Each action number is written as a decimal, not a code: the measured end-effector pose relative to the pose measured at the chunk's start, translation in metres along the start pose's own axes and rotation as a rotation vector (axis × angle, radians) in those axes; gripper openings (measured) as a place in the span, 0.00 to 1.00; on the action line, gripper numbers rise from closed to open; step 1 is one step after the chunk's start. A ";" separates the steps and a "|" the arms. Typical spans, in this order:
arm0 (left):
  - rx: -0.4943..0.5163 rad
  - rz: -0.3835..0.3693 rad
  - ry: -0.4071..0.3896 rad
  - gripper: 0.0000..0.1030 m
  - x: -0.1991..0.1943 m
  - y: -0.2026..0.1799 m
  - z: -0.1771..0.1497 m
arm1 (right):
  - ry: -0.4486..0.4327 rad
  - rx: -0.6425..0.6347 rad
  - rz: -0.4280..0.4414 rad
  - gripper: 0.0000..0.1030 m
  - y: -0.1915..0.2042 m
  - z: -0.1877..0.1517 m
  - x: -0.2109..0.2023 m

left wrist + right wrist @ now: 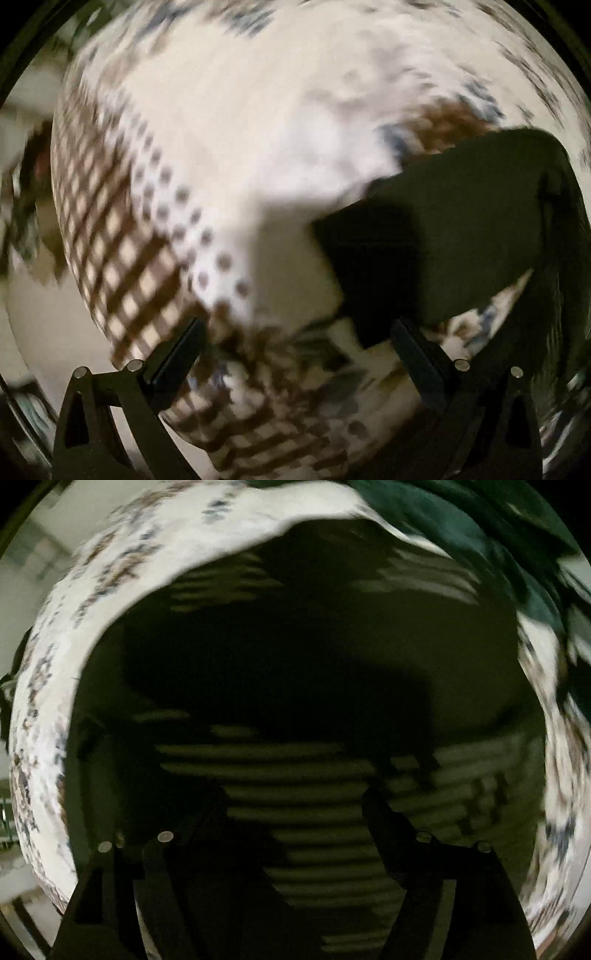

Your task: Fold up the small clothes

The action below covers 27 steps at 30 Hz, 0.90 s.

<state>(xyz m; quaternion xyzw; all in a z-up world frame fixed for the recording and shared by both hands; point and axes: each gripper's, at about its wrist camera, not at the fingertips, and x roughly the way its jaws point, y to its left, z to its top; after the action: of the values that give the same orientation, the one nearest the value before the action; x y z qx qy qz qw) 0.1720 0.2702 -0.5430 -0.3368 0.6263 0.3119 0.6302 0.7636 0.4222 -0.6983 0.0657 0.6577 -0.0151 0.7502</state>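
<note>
Both views are pretty blurry. Left gripper (295,354) is spread wide, holding nothing, dark garment (461,236) at 3 o'clock on the patterned cloth (236,122). Right gripper (295,823) looks open over it. I'd pinch one edge cleanly before folding

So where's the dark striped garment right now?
The dark striped garment fills the middle of the right wrist view, lying on the white patterned cloth, directly ahead of the open right hand-held gripper.

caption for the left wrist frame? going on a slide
Left hand-held gripper, fingers apart, over a patterned bedsheet with a dark folded garment at right; motion-blurred.
</note>
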 end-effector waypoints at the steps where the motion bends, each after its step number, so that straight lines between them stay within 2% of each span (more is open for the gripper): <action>1: -0.044 -0.019 0.026 1.00 0.010 0.009 -0.001 | 0.015 0.016 -0.013 0.75 -0.009 -0.006 0.004; 2: -0.080 -0.025 0.044 1.00 0.016 0.015 -0.001 | 0.029 0.044 -0.027 0.75 -0.021 -0.015 0.009; 4: -0.159 -0.085 0.070 0.99 0.028 0.025 0.001 | 0.045 0.083 -0.023 0.75 -0.036 -0.027 0.015; 6: -0.207 -0.129 0.069 0.98 0.033 0.027 0.004 | 0.060 0.114 -0.024 0.75 -0.048 -0.038 0.018; 12: -0.133 -0.158 -0.055 0.98 0.025 -0.003 0.026 | 0.082 0.114 -0.022 0.75 -0.065 -0.060 0.019; 13: -0.123 -0.165 -0.070 0.96 0.024 -0.009 0.030 | 0.089 0.109 -0.024 0.75 -0.067 -0.063 0.019; 14: -0.108 -0.159 -0.080 0.90 0.025 -0.015 0.034 | 0.092 0.103 -0.026 0.75 -0.069 -0.067 0.018; 16: -0.068 -0.103 -0.088 0.44 0.028 -0.027 0.042 | 0.094 0.089 -0.028 0.75 -0.072 -0.074 0.016; 17: -0.067 -0.087 -0.095 0.32 0.026 -0.027 0.044 | 0.094 0.084 -0.032 0.75 -0.070 -0.075 0.016; 18: -0.087 -0.089 -0.110 0.08 0.020 -0.022 0.045 | 0.096 0.081 -0.035 0.75 -0.072 -0.077 0.015; 21: -0.153 -0.203 -0.154 0.02 -0.008 0.005 0.053 | 0.092 0.078 -0.032 0.75 -0.077 -0.083 0.010; 25: -0.112 -0.205 -0.231 0.02 -0.027 0.029 0.065 | 0.085 0.056 -0.039 0.75 -0.094 -0.094 0.000; 27: -0.125 -0.214 -0.242 0.02 -0.022 0.033 0.063 | 0.086 0.057 -0.039 0.75 -0.102 -0.099 -0.004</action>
<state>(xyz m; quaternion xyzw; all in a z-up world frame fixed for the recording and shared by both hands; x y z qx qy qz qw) 0.1809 0.3414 -0.5233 -0.4003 0.4858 0.3196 0.7083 0.6546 0.3329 -0.7150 0.0747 0.6898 -0.0456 0.7187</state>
